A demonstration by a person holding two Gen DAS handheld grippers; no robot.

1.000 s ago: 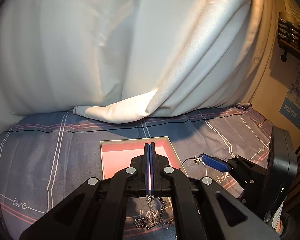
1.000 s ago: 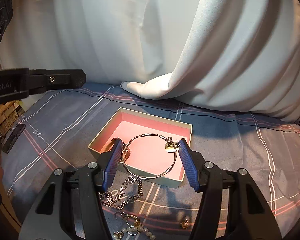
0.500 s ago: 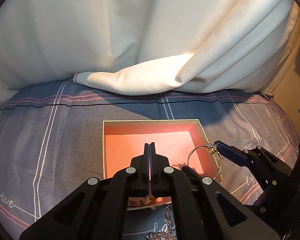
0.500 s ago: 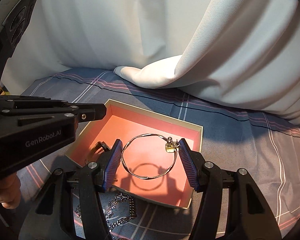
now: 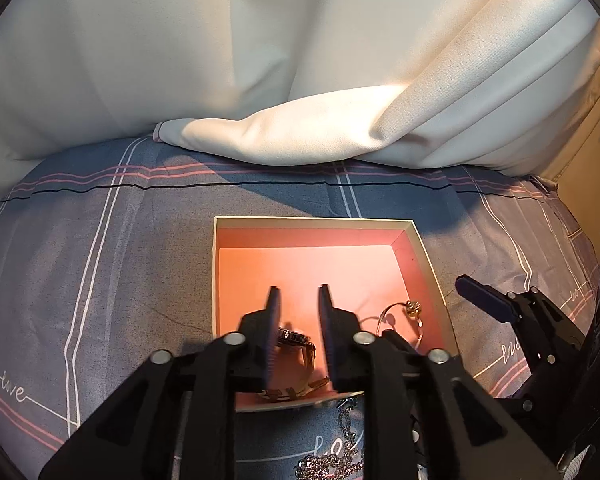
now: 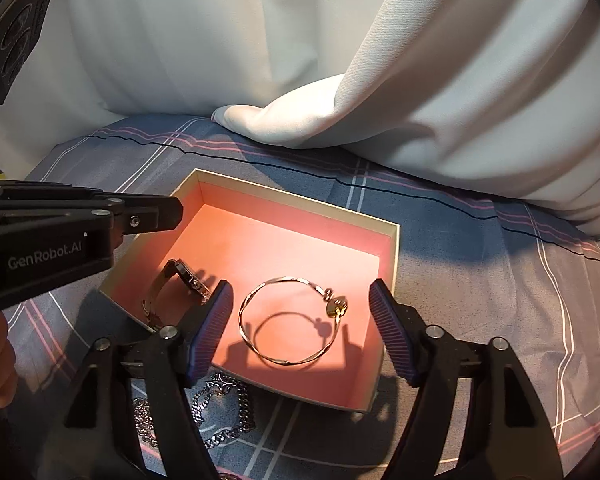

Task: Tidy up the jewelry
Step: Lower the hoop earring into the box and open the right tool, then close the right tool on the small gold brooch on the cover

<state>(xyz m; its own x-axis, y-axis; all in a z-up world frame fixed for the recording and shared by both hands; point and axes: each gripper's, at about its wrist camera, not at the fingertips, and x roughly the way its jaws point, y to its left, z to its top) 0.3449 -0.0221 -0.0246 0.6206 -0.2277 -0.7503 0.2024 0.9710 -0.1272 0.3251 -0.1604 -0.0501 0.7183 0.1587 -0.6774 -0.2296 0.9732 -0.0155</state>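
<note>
A shallow box with a pink inside (image 5: 312, 222) (image 6: 392, 240) lies on the bed. A wristwatch (image 5: 294, 338) (image 6: 176, 280) lies in its near left part. A thin gold bangle with a charm (image 6: 290, 326) (image 5: 404, 314) hangs or rests in the box between the fingers of my right gripper (image 6: 300, 330), which is open. My left gripper (image 5: 298, 332) is open and empty just above the watch. A silver chain (image 6: 220, 408) (image 5: 336, 456) lies on the sheet in front of the box.
The bed has a grey-blue sheet with pink and white lines (image 5: 100, 260). A white duvet (image 5: 300, 60) (image 6: 420, 60) is piled behind the box. The left gripper's body (image 6: 60, 240) reaches over the box's left edge.
My left gripper has opened and let go of the watch, which now lies in the box. My right gripper has opened wider, and the bangle is lower in the box.
</note>
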